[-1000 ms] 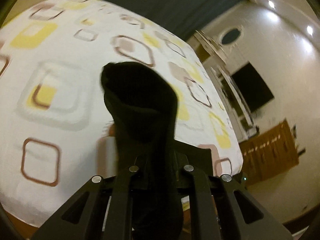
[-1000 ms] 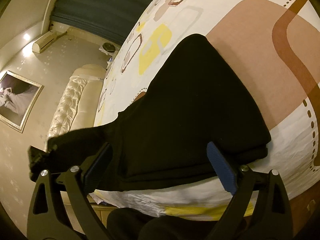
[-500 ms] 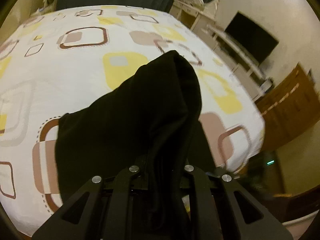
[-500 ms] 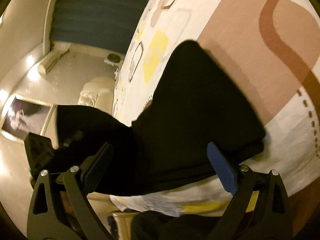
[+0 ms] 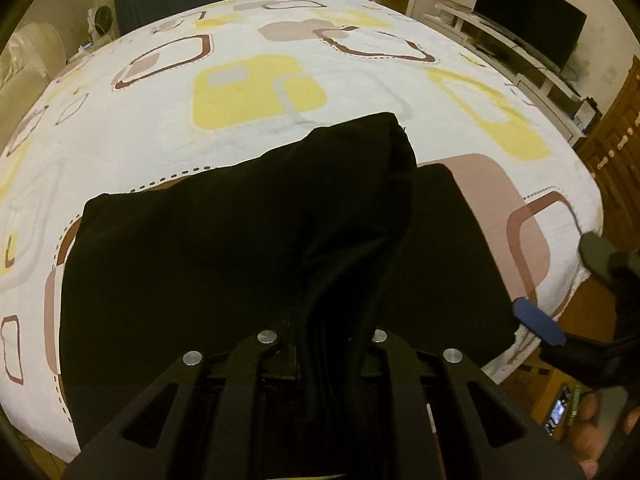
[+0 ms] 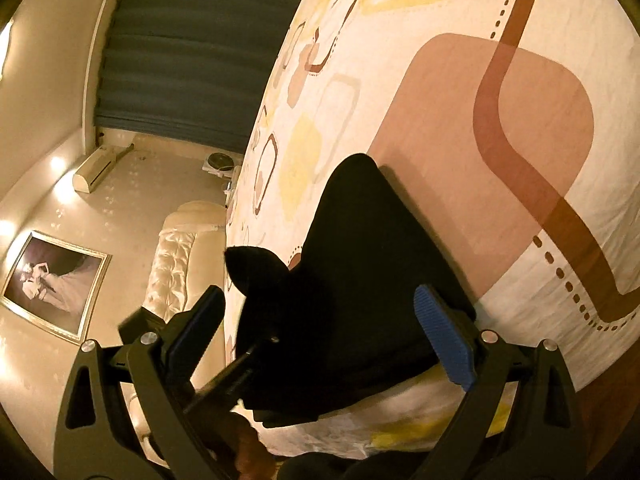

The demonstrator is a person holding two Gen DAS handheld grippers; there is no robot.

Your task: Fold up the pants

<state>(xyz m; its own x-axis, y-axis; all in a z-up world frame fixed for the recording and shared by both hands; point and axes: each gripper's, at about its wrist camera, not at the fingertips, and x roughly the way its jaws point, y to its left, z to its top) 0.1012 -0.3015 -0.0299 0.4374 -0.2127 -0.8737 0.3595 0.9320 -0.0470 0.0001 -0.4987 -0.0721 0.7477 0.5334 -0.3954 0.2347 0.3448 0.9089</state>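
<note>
Black pants [image 5: 208, 264] lay folded at the near edge of the patterned bed sheet [image 5: 256, 92], one bunched end lifted.

Largest was the sheet, white with yellow, tan and brown rounded squares; the pants covered its near part. The left gripper [image 5: 324, 344] was clamped tight on the raised fold of cloth, which stood up from between its fingers. The right gripper [image 6: 320, 328] hovered at the bed's edge, jaws spread wide, blue pad [image 6: 444, 340] just above the pants, gripping nothing.

Both wrist views close over bed [image 5: 360, 60], sharing pants [image 5: 200, 260]
</note>
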